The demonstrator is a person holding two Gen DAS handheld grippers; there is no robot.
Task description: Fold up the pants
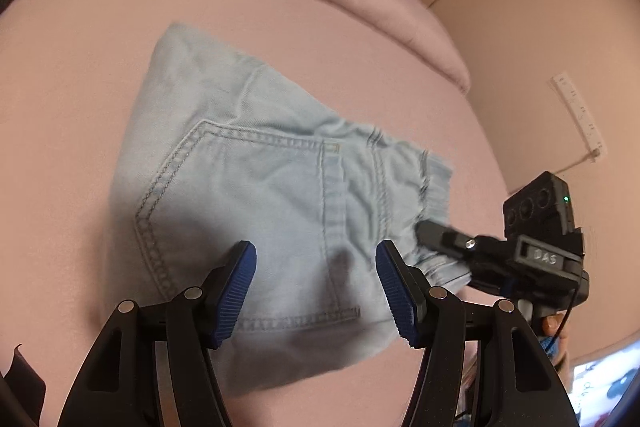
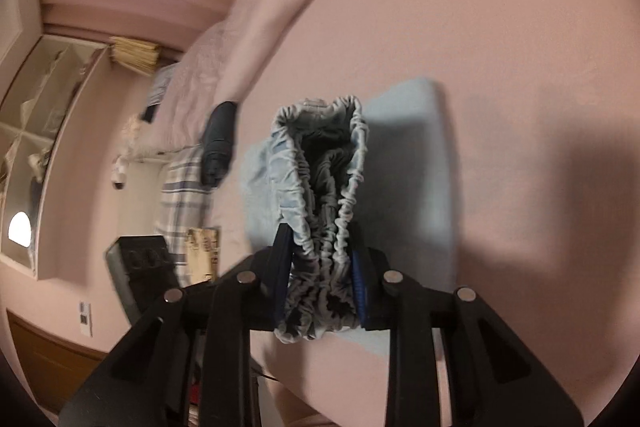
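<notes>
L wrist view: pants (image 1: 256, 203) lying folded on pink bed (image 1: 80, 107); left claw (image 1: 316, 291) hovering wide, empty. R wrist view: right claw (image 2: 322, 279) pinching bunched waistband (image 2: 320, 195); elastic may be slipping out, undoing fold.

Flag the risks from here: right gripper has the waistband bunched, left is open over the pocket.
1. The right gripper pinches only the gathered elastic waistband of the pants; the bunch may slip or pull out unevenly.
2. The left gripper hangs open over the back pocket, pinning nothing, so a pull could drag the whole garment across the pink bedcover.
3. The waistband gapes open, so a fold now may trap creases.
</notes>
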